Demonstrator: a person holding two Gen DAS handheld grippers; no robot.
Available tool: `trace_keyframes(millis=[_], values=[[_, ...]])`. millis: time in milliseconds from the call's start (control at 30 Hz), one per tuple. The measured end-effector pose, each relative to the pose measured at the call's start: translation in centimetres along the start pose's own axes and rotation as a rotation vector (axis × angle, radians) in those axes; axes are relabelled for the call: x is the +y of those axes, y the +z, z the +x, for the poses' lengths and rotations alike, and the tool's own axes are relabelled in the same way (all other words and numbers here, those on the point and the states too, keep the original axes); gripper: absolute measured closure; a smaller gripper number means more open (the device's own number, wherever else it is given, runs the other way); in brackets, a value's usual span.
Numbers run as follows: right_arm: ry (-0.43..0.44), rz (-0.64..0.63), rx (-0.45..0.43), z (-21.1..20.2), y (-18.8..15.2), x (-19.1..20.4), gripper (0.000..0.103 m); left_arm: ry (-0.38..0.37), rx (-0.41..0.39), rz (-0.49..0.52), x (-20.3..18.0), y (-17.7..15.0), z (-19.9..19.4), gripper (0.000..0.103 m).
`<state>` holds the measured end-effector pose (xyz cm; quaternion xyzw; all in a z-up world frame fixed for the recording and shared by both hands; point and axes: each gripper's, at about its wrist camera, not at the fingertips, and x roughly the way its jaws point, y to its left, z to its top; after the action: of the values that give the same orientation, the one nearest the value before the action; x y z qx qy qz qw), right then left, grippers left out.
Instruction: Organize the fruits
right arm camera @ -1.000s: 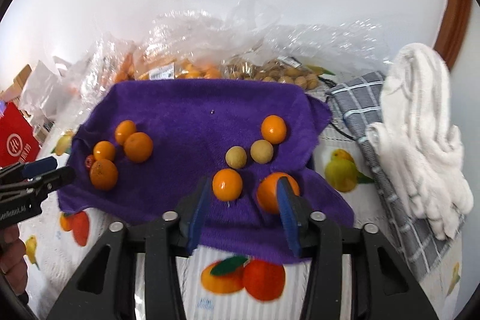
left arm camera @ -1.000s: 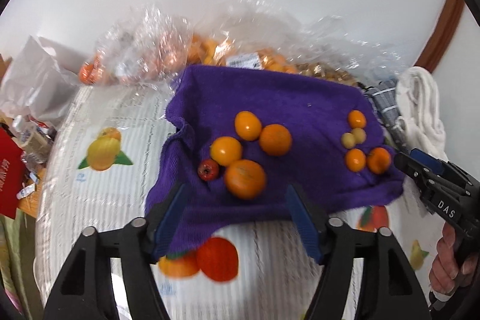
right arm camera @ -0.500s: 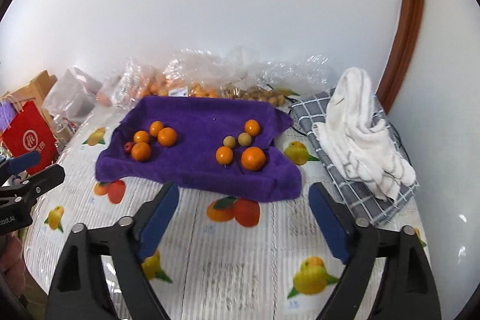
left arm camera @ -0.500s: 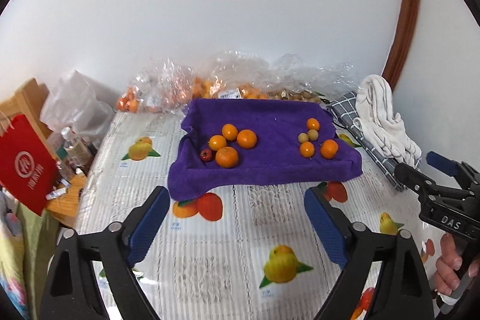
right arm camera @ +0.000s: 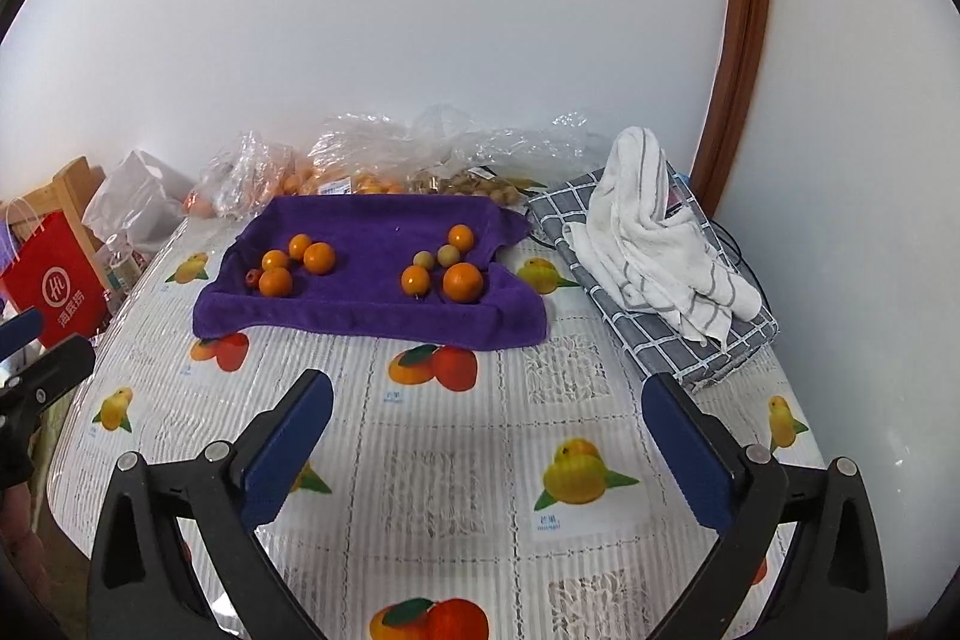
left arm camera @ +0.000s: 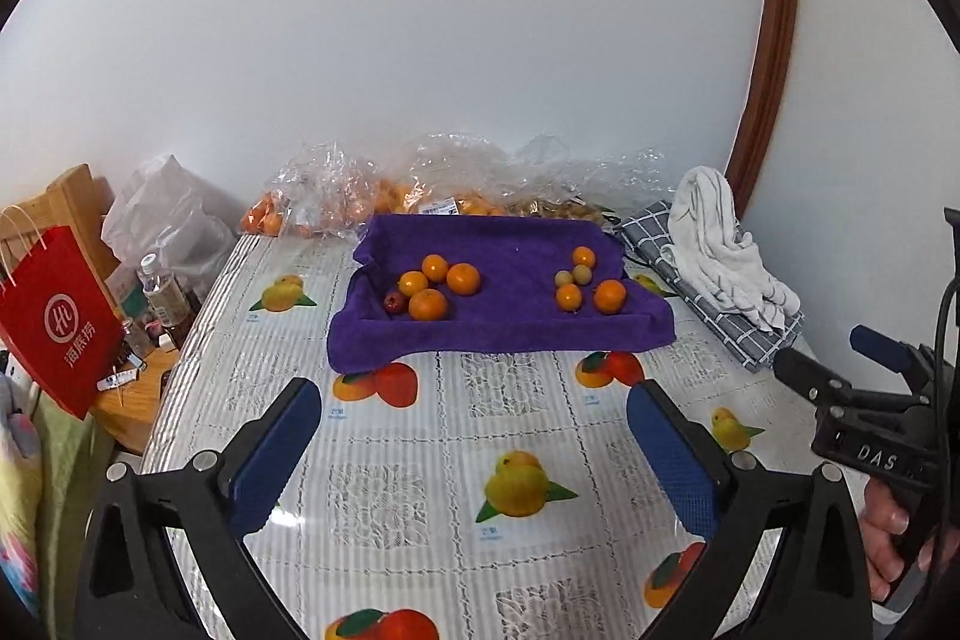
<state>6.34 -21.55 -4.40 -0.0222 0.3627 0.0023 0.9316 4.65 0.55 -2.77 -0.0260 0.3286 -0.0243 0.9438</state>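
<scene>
We look out over a fruit-print surface (left arm camera: 420, 436) from two claws held well short of the fruit. The left claw (left arm camera: 474, 436) stands spread wide with nothing between its blue pads (left arm camera: 276, 454); its jaws have just been opening. The right claw (right arm camera: 486, 436) is likewise spread wide and empty, its jaws also just opened.

The fruit lies on a purple towel (left arm camera: 510, 322) set toward the back of the surface, its edges raised like a shallow tray. On the towel's left side we see four oranges (left arm camera: 428, 305) bunched together, with a small red fruit (left arm camera: 393, 303) touching the group at its left. On the right side sit three more oranges (left arm camera: 609, 296) and two small tan fruits (left arm camera: 563, 278), close together. The two groups lie well apart, bare purple cloth between them.

Behind the towel, against the white wall, clear plastic bags (left arm camera: 360, 196) hold more orange and tan fruit. To the right a white striped towel (right arm camera: 654, 244) is heaped on a folded grey checked cloth (right arm camera: 678, 340). At far left a red paper bag (left arm camera: 57, 322) stands beside the surface.

In the left claw's view, a hand (left arm camera: 894, 532) grips the right claw's handle at the right edge.
</scene>
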Motion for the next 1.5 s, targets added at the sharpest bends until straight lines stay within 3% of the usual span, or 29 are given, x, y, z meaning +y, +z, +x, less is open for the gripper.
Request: trace_keyframes(millis=[1500], values=[[-0.018,-0.003,-0.014,-1.6,-1.7,-0.3,0.000,0.031,-0.006,0.002,-0.5,-1.6,-0.9,0.000]])
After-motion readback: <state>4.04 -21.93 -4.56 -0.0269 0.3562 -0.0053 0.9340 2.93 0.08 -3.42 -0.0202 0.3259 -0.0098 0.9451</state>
